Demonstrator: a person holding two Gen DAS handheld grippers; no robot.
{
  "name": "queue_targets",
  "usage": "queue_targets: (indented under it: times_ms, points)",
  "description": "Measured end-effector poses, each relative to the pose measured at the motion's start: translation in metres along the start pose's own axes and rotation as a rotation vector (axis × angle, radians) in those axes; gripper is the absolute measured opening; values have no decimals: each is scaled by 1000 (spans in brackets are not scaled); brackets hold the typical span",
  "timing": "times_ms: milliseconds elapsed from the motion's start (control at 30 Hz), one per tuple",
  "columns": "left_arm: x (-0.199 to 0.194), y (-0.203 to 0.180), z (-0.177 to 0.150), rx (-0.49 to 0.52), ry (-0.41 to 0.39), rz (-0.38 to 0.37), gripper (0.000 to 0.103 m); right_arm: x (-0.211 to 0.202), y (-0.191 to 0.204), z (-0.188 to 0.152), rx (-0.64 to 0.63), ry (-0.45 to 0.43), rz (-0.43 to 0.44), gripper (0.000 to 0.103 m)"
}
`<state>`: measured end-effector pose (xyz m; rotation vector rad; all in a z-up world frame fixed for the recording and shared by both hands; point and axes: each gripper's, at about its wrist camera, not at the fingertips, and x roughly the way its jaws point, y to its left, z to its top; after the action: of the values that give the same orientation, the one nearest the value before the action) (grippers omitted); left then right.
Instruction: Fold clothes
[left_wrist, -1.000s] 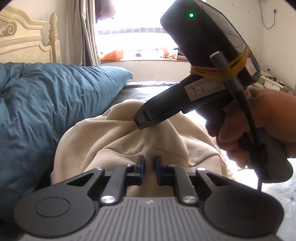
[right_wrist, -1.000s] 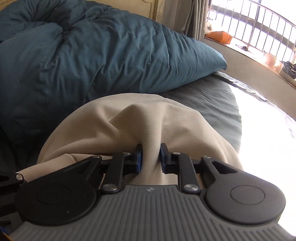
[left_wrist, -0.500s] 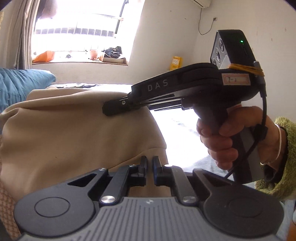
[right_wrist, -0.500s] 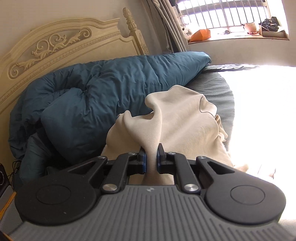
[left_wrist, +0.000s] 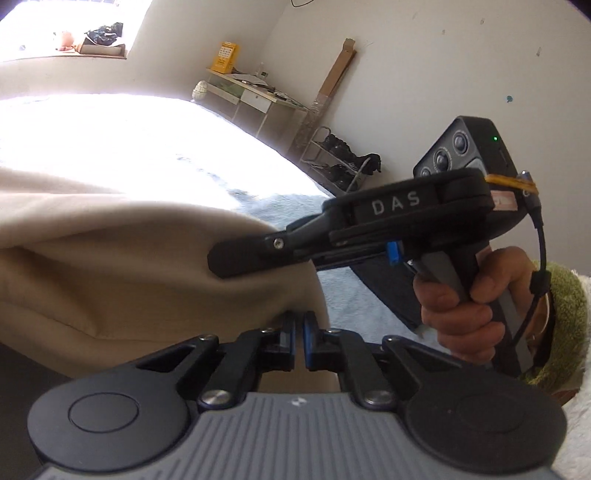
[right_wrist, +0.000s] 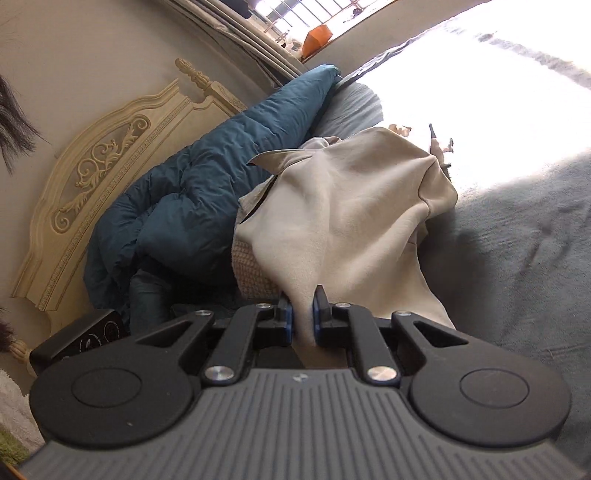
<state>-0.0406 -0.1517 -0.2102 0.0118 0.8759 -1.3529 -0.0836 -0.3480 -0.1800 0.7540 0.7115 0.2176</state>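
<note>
A beige garment (left_wrist: 129, 258) hangs lifted over the bed, stretched between both grippers. My left gripper (left_wrist: 299, 332) is shut on its edge at the bottom centre of the left wrist view. My right gripper (right_wrist: 303, 314) is shut on a pinched fold of the same garment (right_wrist: 351, 214), which drapes away toward the bed. The right gripper also shows in the left wrist view (left_wrist: 236, 258), held by a hand, its fingers pressed into the cloth just above my left gripper. A waffle-knit part of the garment (right_wrist: 251, 273) hangs at the lower left.
The grey bed cover (right_wrist: 517, 258) lies below, with a bright sunlit patch. A teal duvet (right_wrist: 207, 177) is piled against the cream headboard (right_wrist: 110, 162). A desk (left_wrist: 258, 96) and shoe rack (left_wrist: 340, 162) stand by the far wall.
Both grippers have lifted the garment off the bed and swung round; the left view now faces the desk wall, the right view tilts toward the headboard. Both stay shut on the cloth.
</note>
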Motion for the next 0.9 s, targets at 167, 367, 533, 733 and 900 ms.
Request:
queue_targets:
  times_ms: [167, 367, 533, 733, 900]
  points:
    - [63, -44, -28, -55, 123, -63, 6, -51, -53, -41, 94, 85, -112, 8]
    - [83, -60, -51, -176, 220, 49, 32, -81, -136, -67, 63, 160, -249, 10]
    - [66, -22, -24, -305, 178, 302, 53, -91, -163, -64, 34, 211, -244, 27]
    - [33, 61, 19, -476, -24, 574, 71, -133, -160, -37, 21, 96, -178, 59]
    - [57, 110, 52, -550, -58, 584, 74, -72, -165, 8, 19, 8, -161, 72]
